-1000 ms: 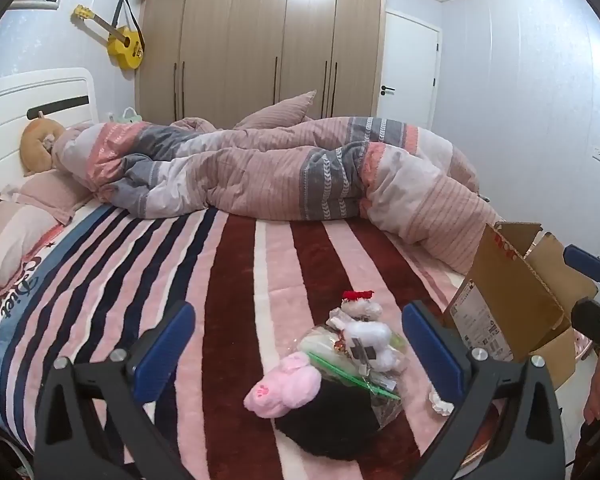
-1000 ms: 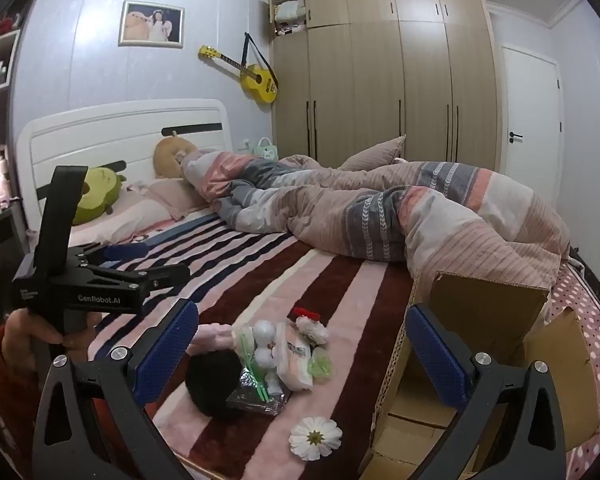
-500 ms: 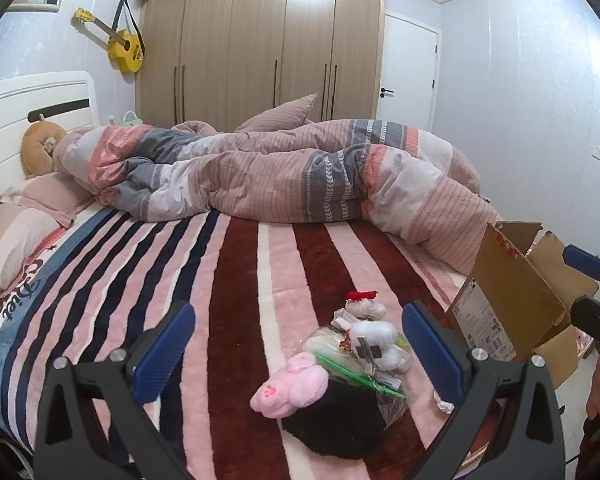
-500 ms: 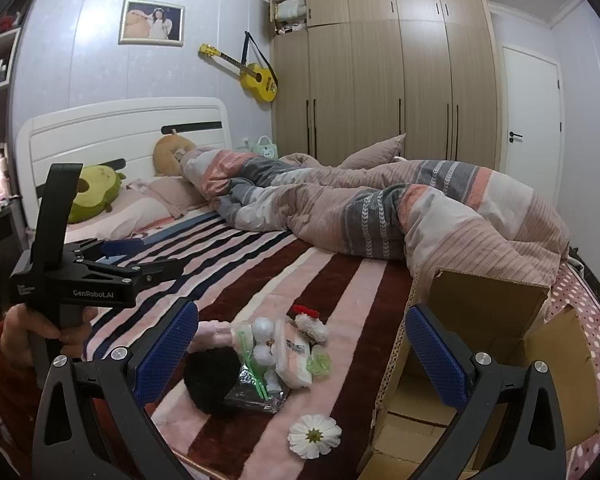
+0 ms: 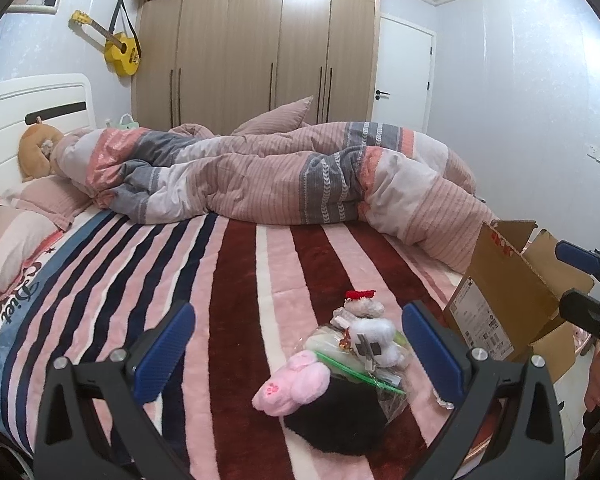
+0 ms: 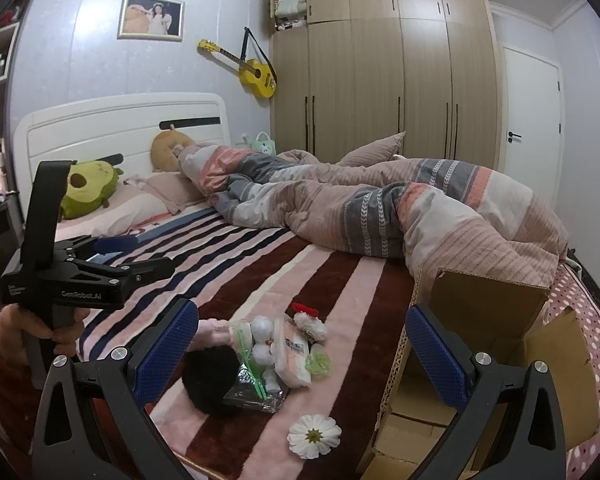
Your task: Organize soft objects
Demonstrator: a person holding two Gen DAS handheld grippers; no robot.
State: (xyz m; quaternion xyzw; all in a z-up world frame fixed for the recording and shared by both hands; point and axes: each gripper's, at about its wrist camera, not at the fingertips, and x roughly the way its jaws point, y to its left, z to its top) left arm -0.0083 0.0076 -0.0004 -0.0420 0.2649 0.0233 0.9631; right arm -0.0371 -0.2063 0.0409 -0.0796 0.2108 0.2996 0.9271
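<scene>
A heap of soft toys lies on the striped blanket near the bed's foot: a pink plush (image 5: 291, 387), a black fluffy plush (image 5: 336, 420) (image 6: 210, 378), a white plush (image 5: 374, 340) on a clear plastic bag, and a white cloth flower (image 6: 314, 436). My left gripper (image 5: 300, 344) is open and empty, above and just short of the heap; it also shows in the right wrist view (image 6: 116, 256). My right gripper (image 6: 302, 346) is open and empty over the heap. An open cardboard box (image 6: 496, 364) (image 5: 508, 300) stands to the right.
A rumpled pink and grey duvet (image 5: 300, 176) lies across the far half of the bed. Pillows and a green plush (image 6: 88, 192) sit by the white headboard (image 6: 120, 120). Wardrobe (image 6: 384, 72) and door stand behind.
The left gripper has tilted up and drawn back a little, so the heap sits lower between its fingers. The right view has barely shifted. Both grippers stay open.
</scene>
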